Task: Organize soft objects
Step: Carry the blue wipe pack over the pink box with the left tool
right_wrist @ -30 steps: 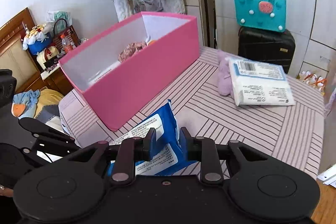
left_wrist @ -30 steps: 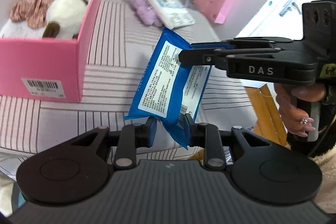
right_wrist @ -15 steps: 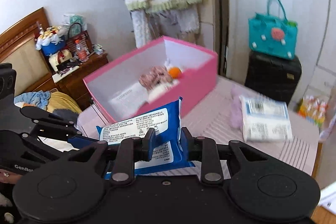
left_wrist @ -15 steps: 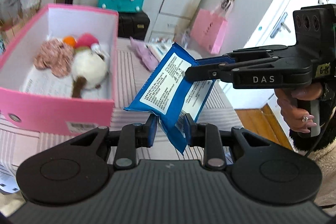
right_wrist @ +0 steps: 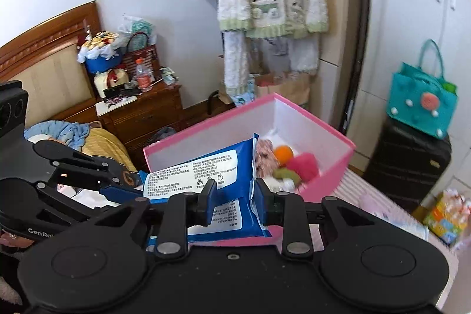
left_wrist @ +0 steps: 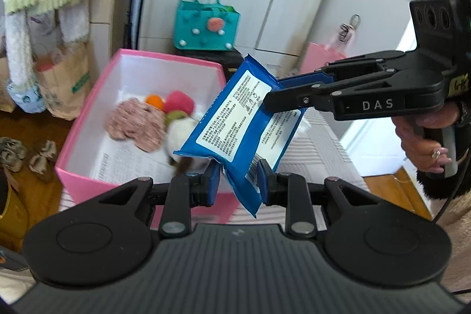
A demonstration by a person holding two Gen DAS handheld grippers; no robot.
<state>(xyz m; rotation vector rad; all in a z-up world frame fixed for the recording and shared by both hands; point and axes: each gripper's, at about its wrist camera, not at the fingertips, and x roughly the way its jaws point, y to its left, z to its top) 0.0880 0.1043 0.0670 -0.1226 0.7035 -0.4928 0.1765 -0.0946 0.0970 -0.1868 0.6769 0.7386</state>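
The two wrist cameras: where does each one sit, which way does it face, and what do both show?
Left wrist: on the left gripper, facing the pink box and wardrobe; shows the right gripper and a hand.
Right wrist: on the right gripper, facing the box and bedside; shows the left gripper.
Shared: the blue packet gripped by both, the box, the teal bag.
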